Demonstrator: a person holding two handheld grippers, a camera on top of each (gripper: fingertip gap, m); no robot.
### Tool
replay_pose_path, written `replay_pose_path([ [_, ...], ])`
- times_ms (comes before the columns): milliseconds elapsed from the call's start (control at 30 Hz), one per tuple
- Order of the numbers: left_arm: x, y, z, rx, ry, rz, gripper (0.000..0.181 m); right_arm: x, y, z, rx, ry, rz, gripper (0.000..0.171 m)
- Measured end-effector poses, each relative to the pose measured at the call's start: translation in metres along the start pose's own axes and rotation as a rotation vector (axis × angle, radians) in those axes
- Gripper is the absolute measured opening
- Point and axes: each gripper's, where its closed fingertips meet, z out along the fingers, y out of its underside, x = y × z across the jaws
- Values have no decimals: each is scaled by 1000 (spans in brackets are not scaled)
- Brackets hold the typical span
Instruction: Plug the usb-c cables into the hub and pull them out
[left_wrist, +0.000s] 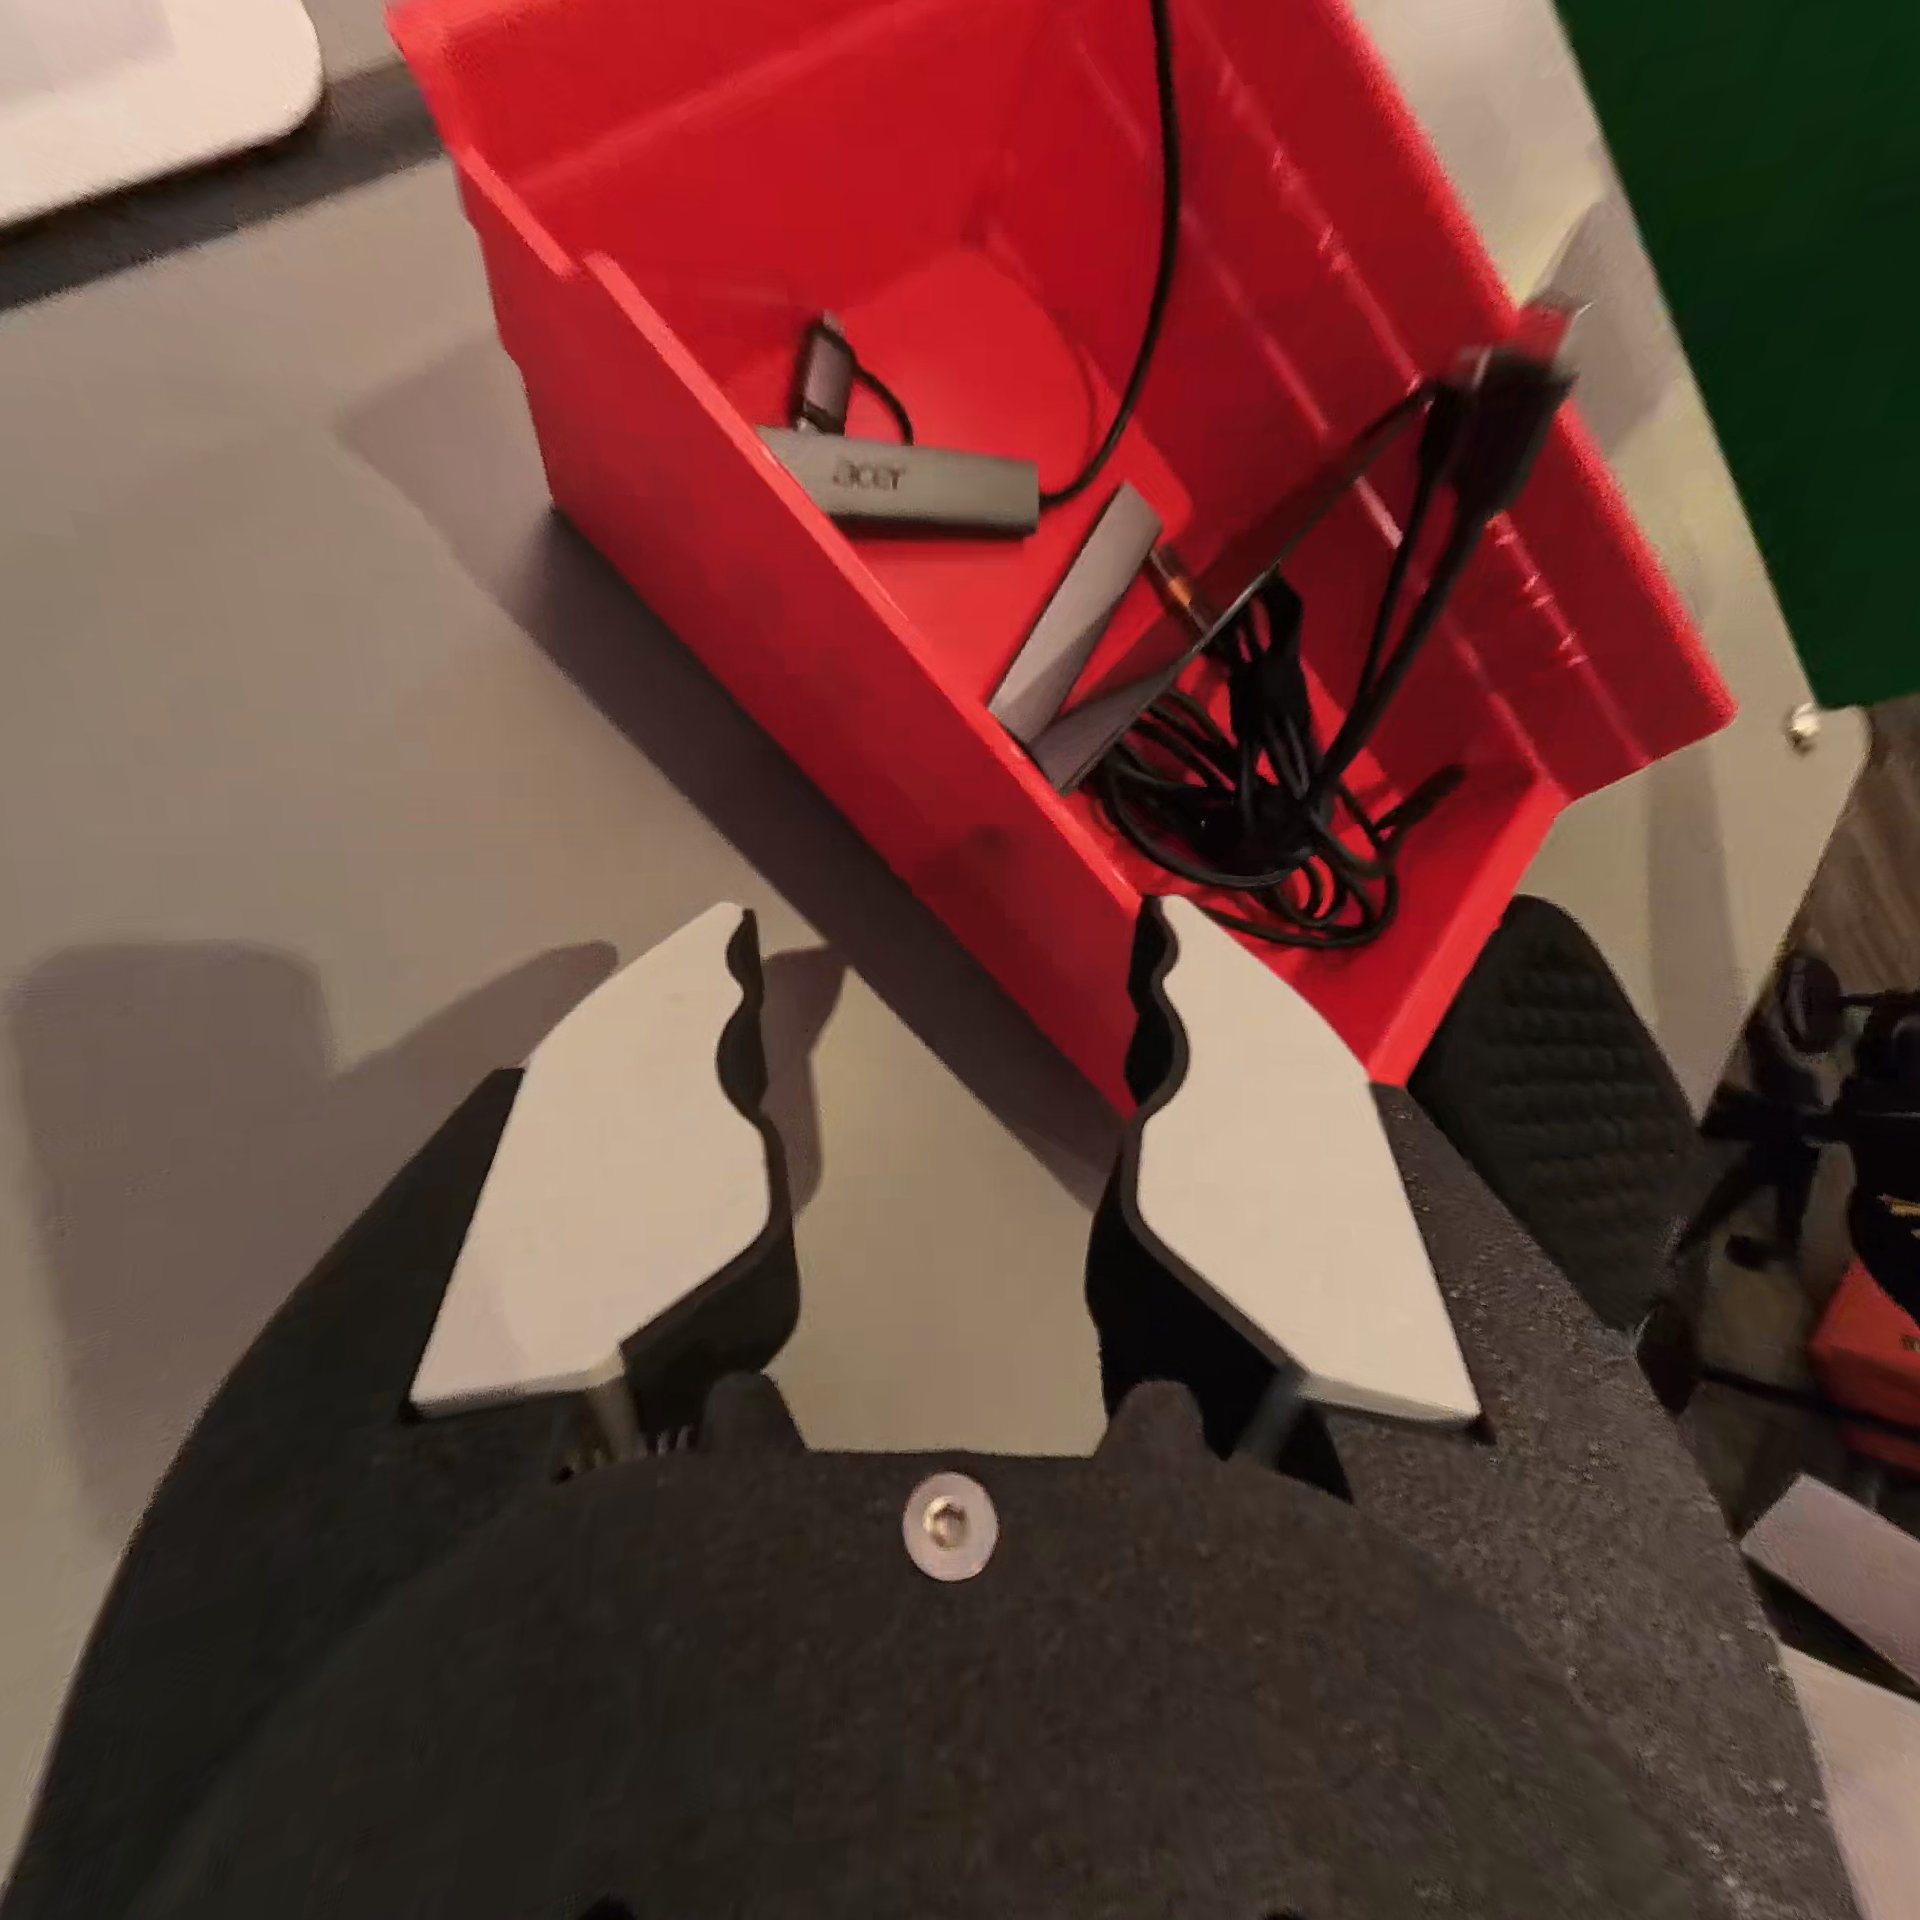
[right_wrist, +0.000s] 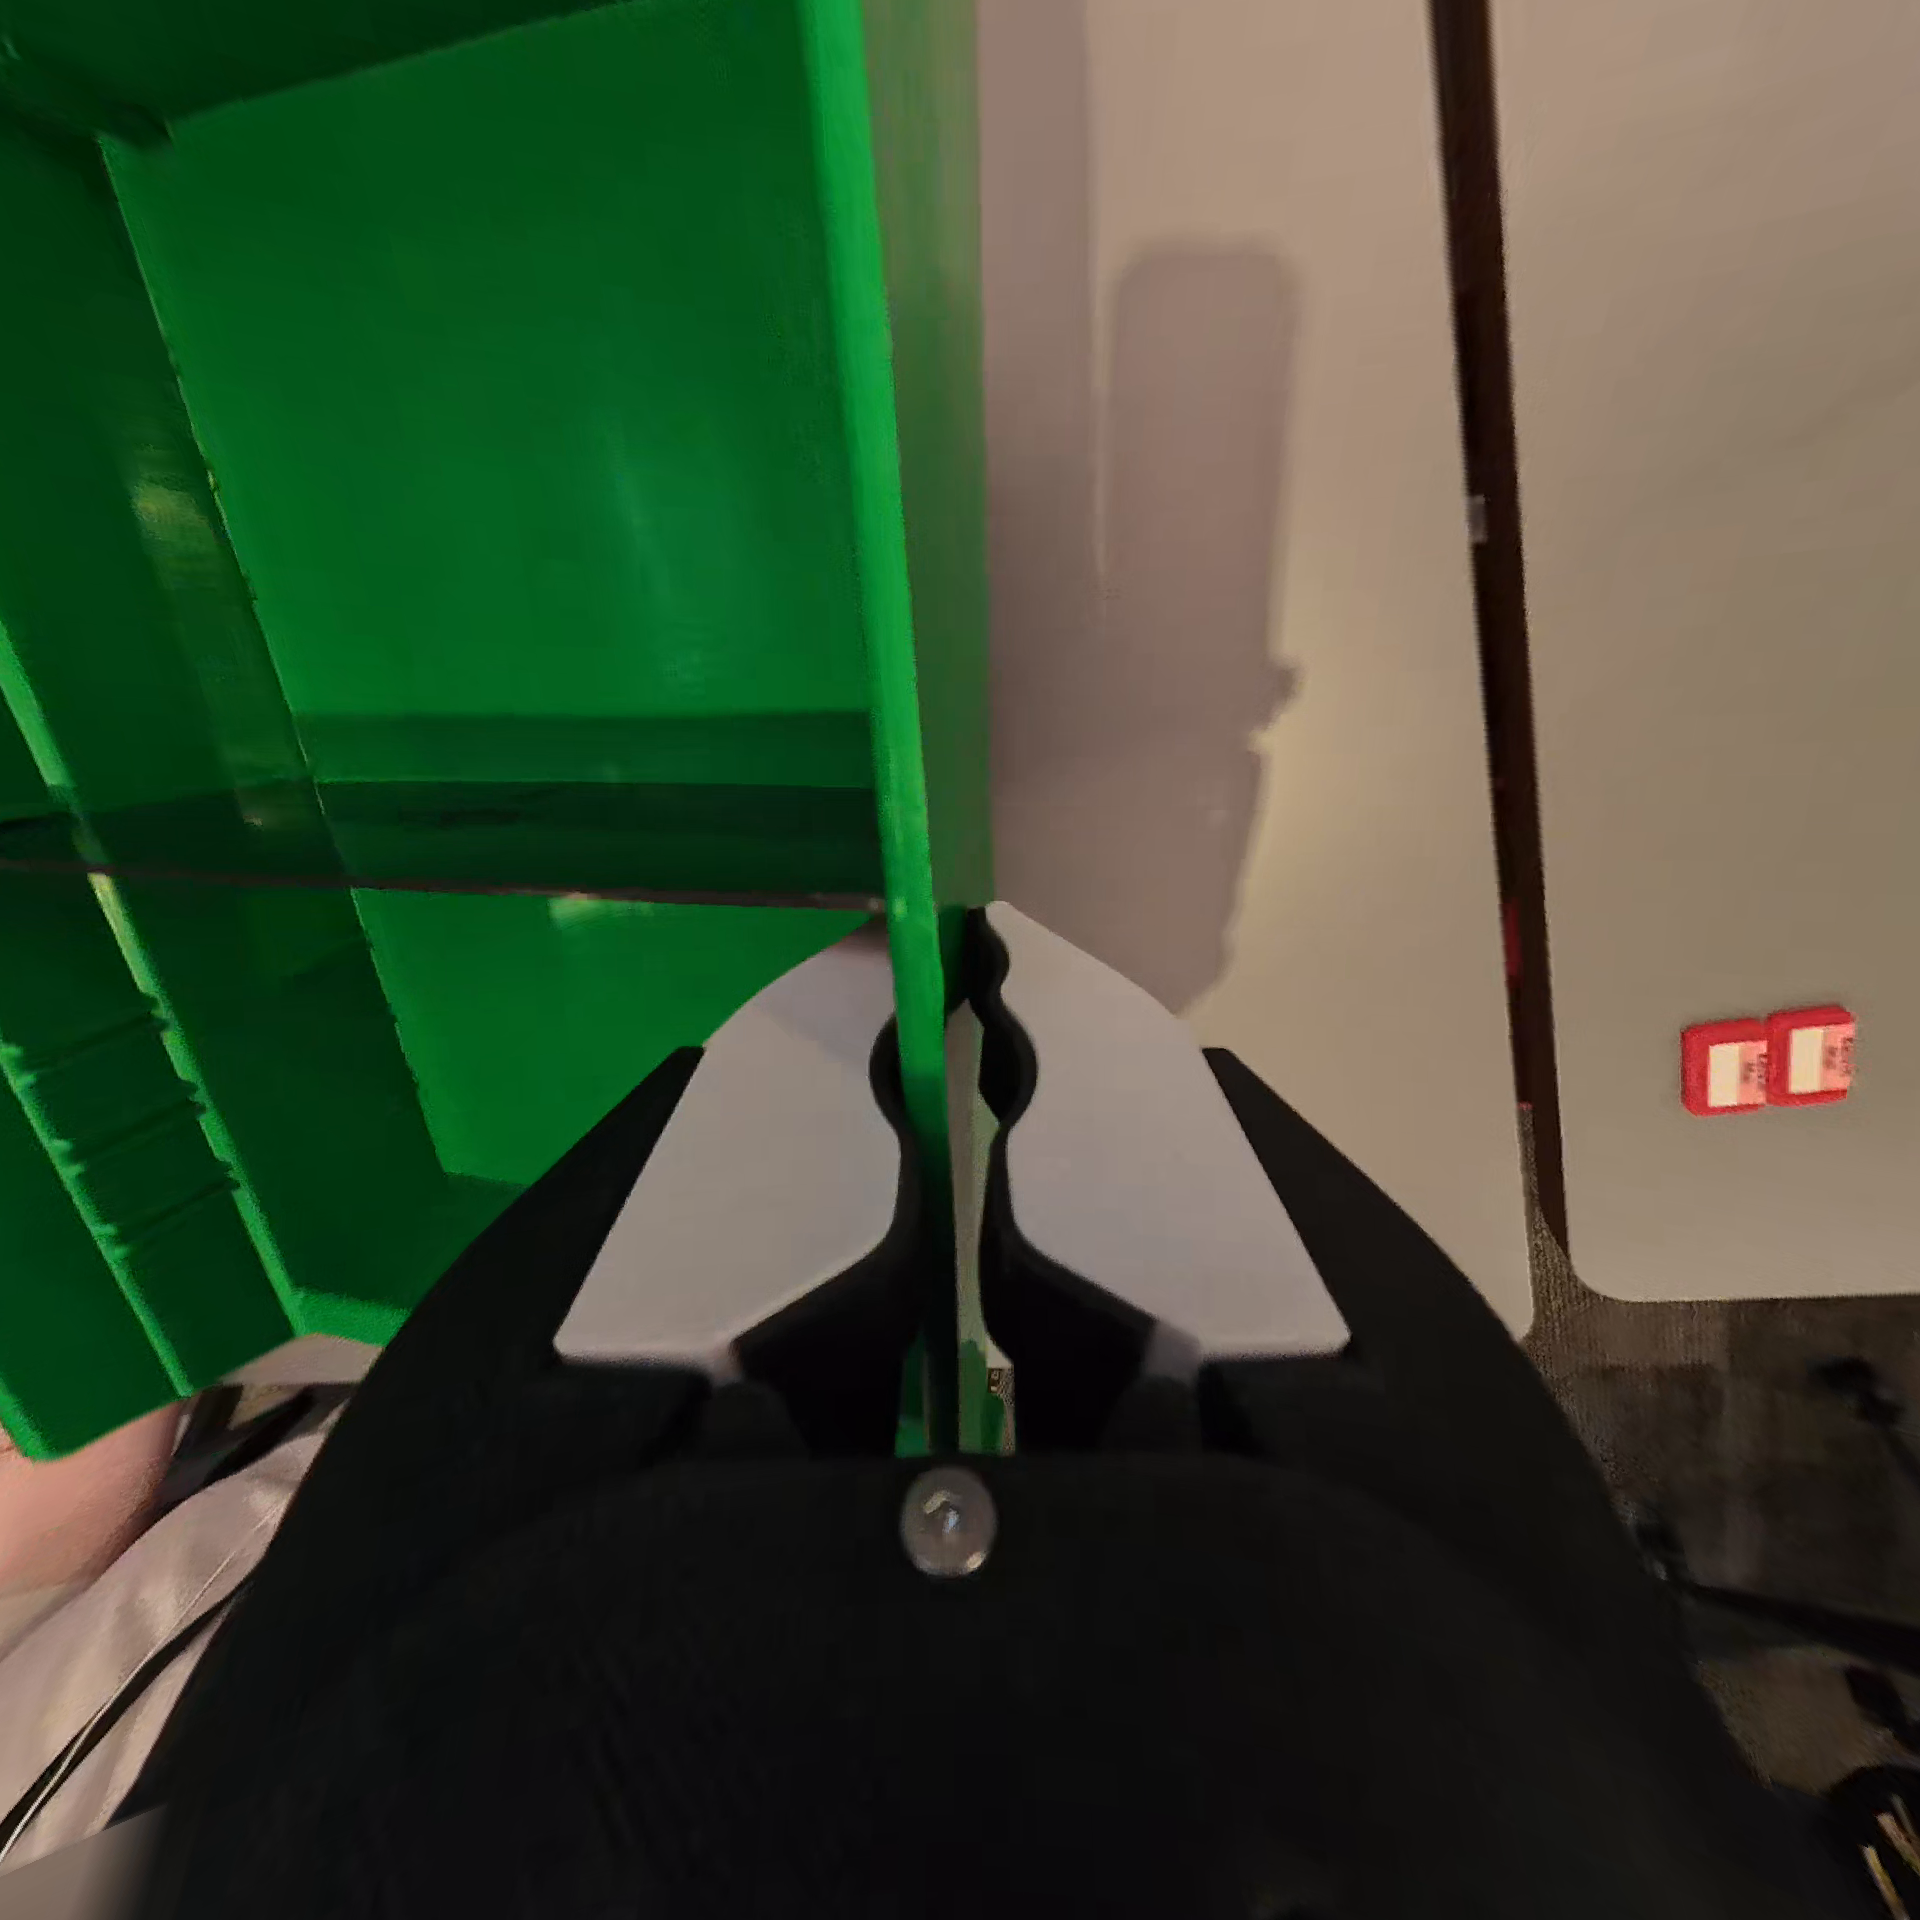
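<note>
**Green bin wall clamped while cables wait in the red bin**

The right hand-held gripper (right_wrist: 943, 966) is clamped on the wall of a green bin (right_wrist: 540, 499). The left hand-held gripper (left_wrist: 940, 925) is held apart and empty above the counter (left_wrist: 260, 623). At one o'clock, two hubs (left_wrist: 904, 480) and tangled cables (left_wrist: 1247, 790) lie in the red bin (left_wrist: 790, 665). A snagged tangle could drag a hub out.

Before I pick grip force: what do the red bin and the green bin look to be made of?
Red bin: likely rigid moulded plastic, smooth, slightly glossy, with ribbed walls. Green bin: the same kind of plastic by its look, its thin wall clamped in the right gripper.
</note>
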Motion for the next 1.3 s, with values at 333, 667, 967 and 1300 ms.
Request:
replay_pose_path([
  [333,19,7,20,-71,78,11,34,32,26,61,-100,38,-16,8],
  [667,-79,26,-56,-77,-72,-117,8,-44,18,92,-111,25,-222,7],
  [967,-189,81,-165,104,-205,-364,8,-108,12,122,-145,-28,-283,6],
  [1300,-233,149,-245,167,-371,-506,9,-162,19,138,-142,-34,-320,6],
])
